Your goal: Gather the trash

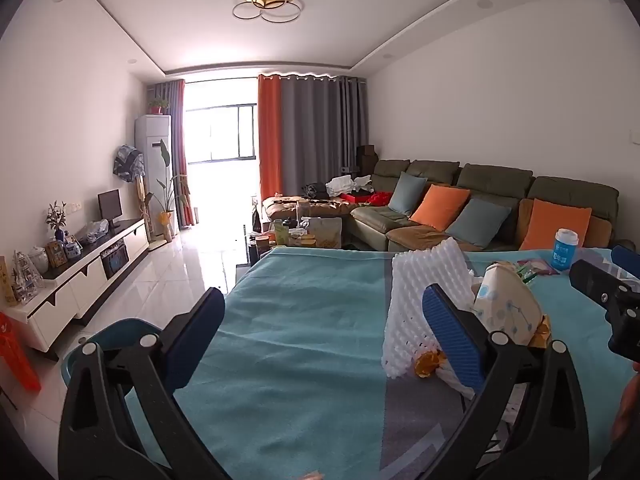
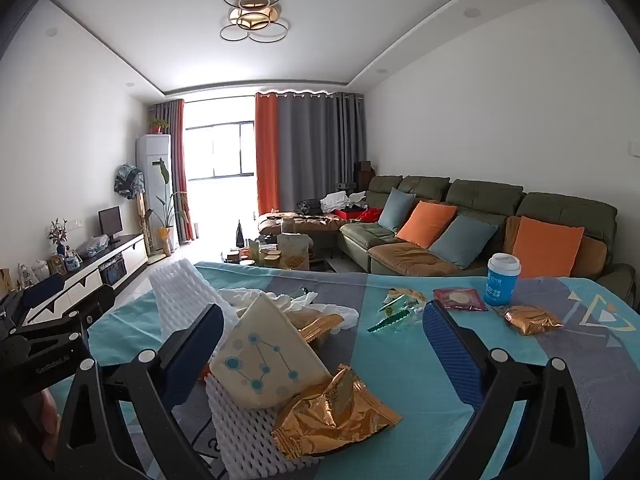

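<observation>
1. A desk (image 2: 400, 380) covered with a teal and grey cloth is seen from two hand-held grippers, with a living room and a green sofa (image 2: 460, 216) behind it.
2. The right gripper (image 2: 320, 344) is held wide open, with nothing gripped. A pile of trash lies between and just ahead of its fingers: a cream tissue pack (image 2: 268, 356) with a blue dot pattern, a crumpled gold wrapper (image 2: 336, 416) and white foam netting (image 2: 240, 432).
3. The tissue pack is seen leaning on the pile, its long edge running from lower right up to the left, closer to the left finger.
4. The left gripper (image 1: 320, 328) is also wide open and empty. The same pile, with a tall piece of foam netting (image 1: 424, 288), lies off to its right, beside its right finger.
5. The right gripper is judged the nearer one for the pile.
6. More trash lies farther back: a green wrapper (image 2: 394, 314), a red packet (image 2: 460, 299), a gold packet (image 2: 530, 319) and a blue cup (image 2: 502, 285).
</observation>
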Demonstrator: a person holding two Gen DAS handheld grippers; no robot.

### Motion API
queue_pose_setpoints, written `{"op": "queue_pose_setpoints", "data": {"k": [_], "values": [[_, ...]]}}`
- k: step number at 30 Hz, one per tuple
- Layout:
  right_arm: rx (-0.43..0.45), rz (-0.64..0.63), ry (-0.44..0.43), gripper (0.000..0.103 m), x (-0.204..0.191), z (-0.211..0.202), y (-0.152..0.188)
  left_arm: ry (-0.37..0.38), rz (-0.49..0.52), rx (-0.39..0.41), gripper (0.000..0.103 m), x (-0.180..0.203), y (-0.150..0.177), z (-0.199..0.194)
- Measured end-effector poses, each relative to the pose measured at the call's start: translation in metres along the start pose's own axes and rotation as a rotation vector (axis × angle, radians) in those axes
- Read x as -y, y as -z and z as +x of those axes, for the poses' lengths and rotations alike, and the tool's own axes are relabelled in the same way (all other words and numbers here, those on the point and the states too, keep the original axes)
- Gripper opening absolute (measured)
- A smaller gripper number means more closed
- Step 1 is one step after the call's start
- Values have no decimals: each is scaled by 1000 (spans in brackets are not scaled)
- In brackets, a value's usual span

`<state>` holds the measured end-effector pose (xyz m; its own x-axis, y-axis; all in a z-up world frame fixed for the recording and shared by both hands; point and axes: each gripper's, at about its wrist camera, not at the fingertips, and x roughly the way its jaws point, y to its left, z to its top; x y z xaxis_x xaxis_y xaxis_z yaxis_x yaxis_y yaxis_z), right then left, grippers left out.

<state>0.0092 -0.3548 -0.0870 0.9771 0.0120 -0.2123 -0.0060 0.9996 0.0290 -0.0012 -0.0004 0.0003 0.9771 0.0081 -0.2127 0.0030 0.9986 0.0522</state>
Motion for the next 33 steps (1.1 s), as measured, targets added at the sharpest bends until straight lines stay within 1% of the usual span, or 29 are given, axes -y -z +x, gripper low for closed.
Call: {"op": "queue_pose_setpoints", "data": {"k": [8, 9, 21, 33], "values": [[-6, -1, -3, 96, 0, 1, 0, -1, -15, -6, 97, -2, 0, -6], [-6, -1, -3, 96, 0, 1, 0, 7, -17, -16, 97, 1, 1, 2], [-4, -2, -1, 96, 1, 5, -2, 9, -22, -8, 97, -3, -1, 0], [-1, -5, 5, 96, 2, 2, -3, 15, -27, -3, 97, -6, -1, 0]]}}
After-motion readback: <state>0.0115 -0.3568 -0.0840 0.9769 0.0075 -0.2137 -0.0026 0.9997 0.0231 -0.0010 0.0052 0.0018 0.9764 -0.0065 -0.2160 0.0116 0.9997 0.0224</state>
